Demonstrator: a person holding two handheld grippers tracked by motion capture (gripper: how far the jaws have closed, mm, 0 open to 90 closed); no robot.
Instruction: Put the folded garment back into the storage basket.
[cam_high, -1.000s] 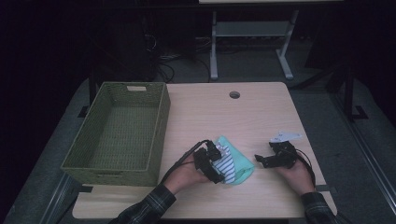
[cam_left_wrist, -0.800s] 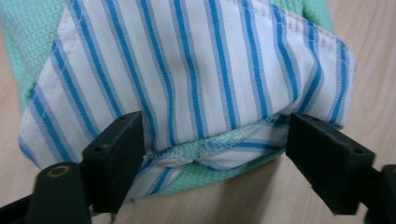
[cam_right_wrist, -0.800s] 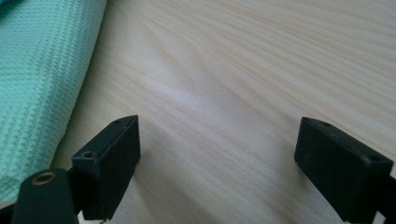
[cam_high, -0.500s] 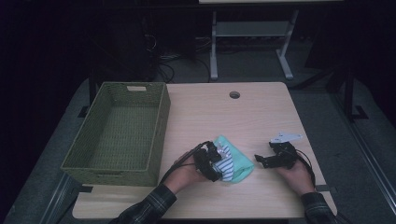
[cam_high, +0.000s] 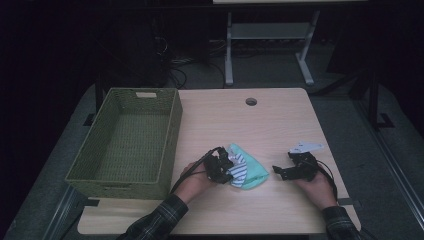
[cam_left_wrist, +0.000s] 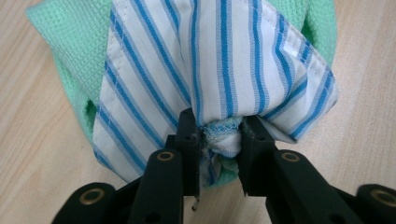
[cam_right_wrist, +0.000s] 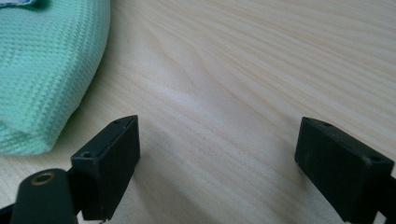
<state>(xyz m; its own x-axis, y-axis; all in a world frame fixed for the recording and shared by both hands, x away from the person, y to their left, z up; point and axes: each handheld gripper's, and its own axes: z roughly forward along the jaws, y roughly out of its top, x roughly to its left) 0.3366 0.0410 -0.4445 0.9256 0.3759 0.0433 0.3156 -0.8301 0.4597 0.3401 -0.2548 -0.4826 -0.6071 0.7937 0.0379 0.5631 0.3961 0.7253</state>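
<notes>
Left gripper view: the left hand-held gripper (cam_left_wrist: 219, 135), jaws just closing, pinches a striped cloth (cam_left_wrist: 210, 70); the right hand-held gripper (cam_right_wrist: 217, 163) rests spread on the worktop (cam_right_wrist: 243, 70).

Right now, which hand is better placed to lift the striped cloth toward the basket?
Left. Its tool has just been closing and pinches the striped cloth, and the woven basket lies on that side. The right tool stands open over bare table, beside the green cloth.
</notes>
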